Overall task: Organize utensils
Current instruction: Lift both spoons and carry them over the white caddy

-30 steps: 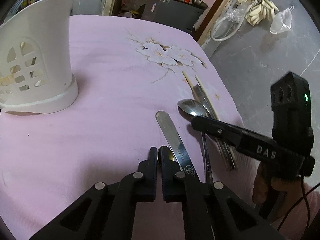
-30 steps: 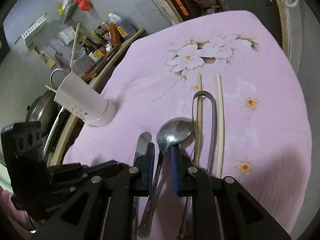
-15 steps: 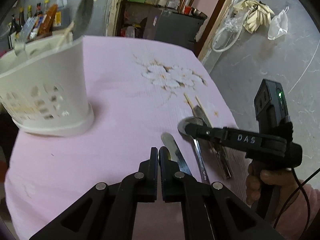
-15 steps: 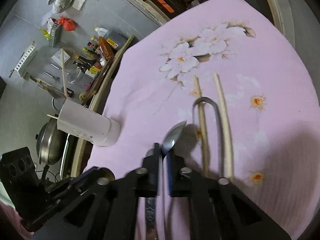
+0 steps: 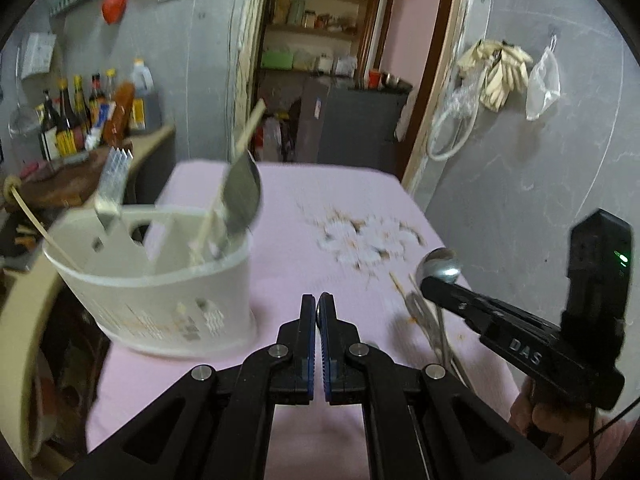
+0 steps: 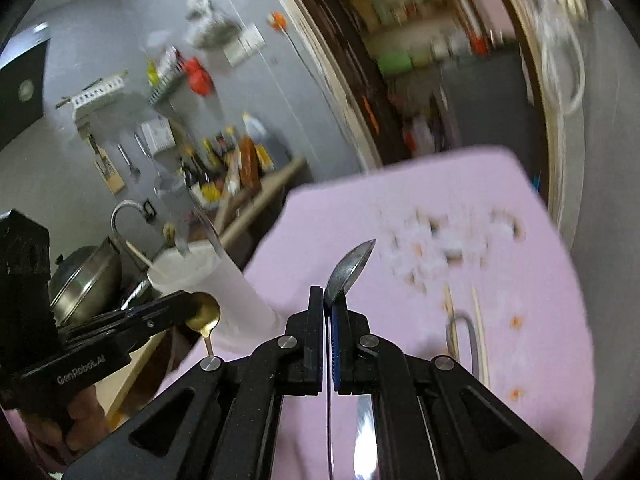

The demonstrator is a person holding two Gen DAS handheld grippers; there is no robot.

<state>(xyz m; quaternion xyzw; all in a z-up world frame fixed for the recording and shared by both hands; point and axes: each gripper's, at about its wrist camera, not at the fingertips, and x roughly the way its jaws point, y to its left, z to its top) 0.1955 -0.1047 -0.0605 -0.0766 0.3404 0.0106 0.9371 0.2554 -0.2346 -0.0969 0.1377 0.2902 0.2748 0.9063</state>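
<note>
Your right gripper (image 6: 328,308) has just closed its fingers on the steel spoon (image 6: 350,266), bowl jutting past the tips, while your left gripper (image 5: 318,312) pinches what looks like a small gold spoon (image 6: 204,314), the white holder (image 5: 160,280) sitting left of them on the pink surface (image 5: 320,208)

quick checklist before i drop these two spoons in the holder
1. Left gripper shut on small spoon: ok.
2. Right gripper shut on big spoon: ok.
3. Both spoons lifted off the pink cloth: ok.
4. White holder standing upright: ok.
5. Free room in the holder beside the utensils already in it: cannot tell, blurred.
6. Spoons over the holder's opening: not ok, both are short of it.
</note>
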